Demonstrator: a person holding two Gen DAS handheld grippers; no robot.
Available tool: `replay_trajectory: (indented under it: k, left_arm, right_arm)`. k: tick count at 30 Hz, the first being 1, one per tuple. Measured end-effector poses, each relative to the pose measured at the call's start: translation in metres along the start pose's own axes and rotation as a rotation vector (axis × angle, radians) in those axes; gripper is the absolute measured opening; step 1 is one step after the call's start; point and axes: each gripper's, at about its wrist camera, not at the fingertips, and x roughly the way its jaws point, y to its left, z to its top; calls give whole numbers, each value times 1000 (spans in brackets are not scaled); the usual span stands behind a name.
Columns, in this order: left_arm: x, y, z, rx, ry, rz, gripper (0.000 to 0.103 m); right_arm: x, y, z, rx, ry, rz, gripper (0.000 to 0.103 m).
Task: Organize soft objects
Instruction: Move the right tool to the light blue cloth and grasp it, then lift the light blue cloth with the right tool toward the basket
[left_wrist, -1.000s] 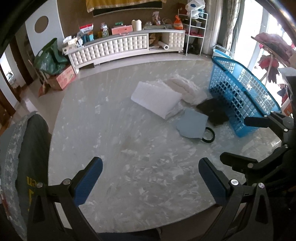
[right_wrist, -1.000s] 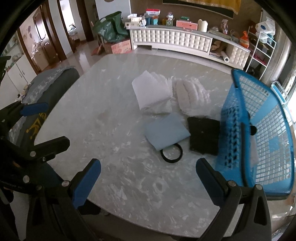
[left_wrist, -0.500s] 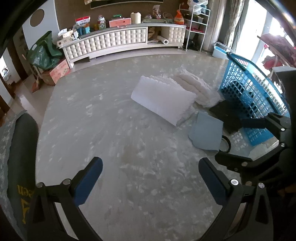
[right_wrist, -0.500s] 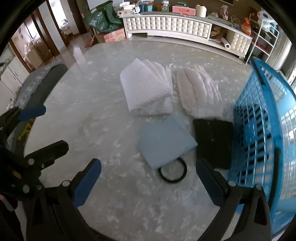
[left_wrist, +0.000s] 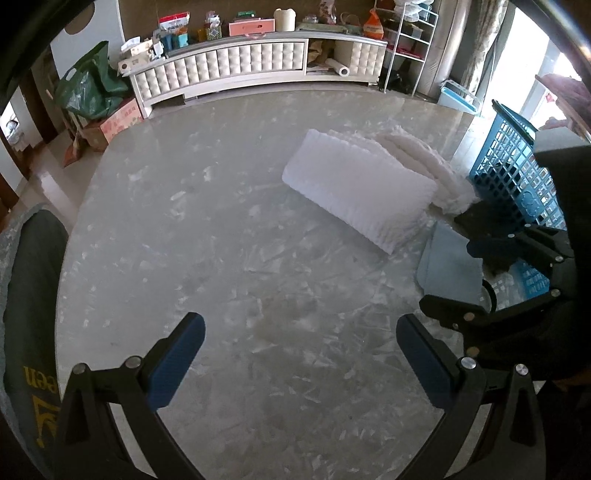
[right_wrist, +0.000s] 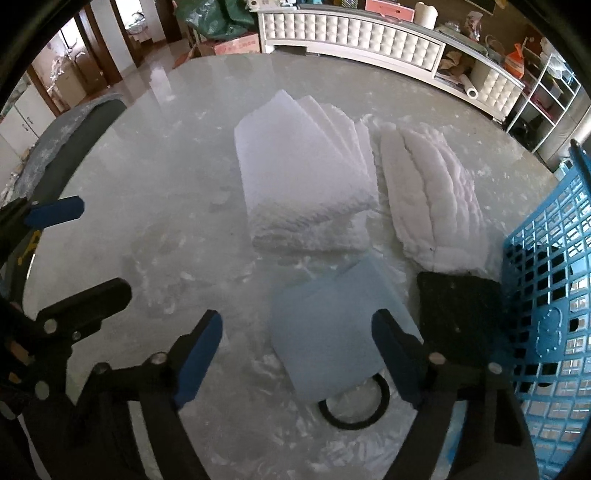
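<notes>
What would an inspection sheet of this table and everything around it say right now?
Surface: marble-look table, pale smears.
Job's things: white folded towel; white quilted pad beside it; light blue cloth; black cloth against blue basket.
Clutter: black ring, partly under the blue cloth.
Tongs: right tongs open, over the blue cloth, holding nothing; left tongs open over bare table.
Cables: nothing seen.
Surroundings: white cabinet, green bag, wire shelf.

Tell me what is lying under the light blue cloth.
A black ring pokes out from under the near edge of the light blue cloth; its far arc is covered. Anything else beneath is hidden.
</notes>
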Motion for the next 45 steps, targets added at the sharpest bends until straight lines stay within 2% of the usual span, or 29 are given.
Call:
replay_trajectory:
  k: [3, 7, 12, 13, 15, 16, 17, 19, 22, 29, 45]
  left_arm:
    - [5, 0, 1, -3, 5, -8, 103]
    - [11, -1, 1, -2, 9, -10, 103]
    - [13, 0, 1, -7, 7, -15, 103]
    - [13, 0, 1, -11, 7, -15, 103]
    - [14, 2, 2, -21, 8, -20, 103]
    - [15, 2, 2, -24, 6, -24, 103]
    - [15, 2, 1, -26, 4, -28, 103]
    - [14, 3, 2, -26, 0, -34, 103]
    - [12, 5, 1, -34, -5, -46, 103]
    - [-3, 0, 1, -23, -31, -51, 103]
    - [-72, -44, 8, 44, -123, -47, 103]
  right_arm:
    - [6, -3, -2, 5, 18, -14, 77]
    - [11, -8, -5, 12, 39, -22, 59]
    - [12, -3, -12, 2, 34, -39, 53]
    - [15, -6, -10, 1, 35, -39, 49]
    - [15, -6, -10, -3, 39, -41, 35]
    - [15, -1, -10, -7, 42, -46, 22]
    - [16, 0, -10, -13, 45, -52, 17]
    - [17, 1, -8, -19, 48, -50, 16]
    - [17, 3, -8, -16, 48, -49, 8]
    - [1, -2, -13, 6, 24, -34, 7]
    - [-90, -15, -23, 36, -154, 12, 7]
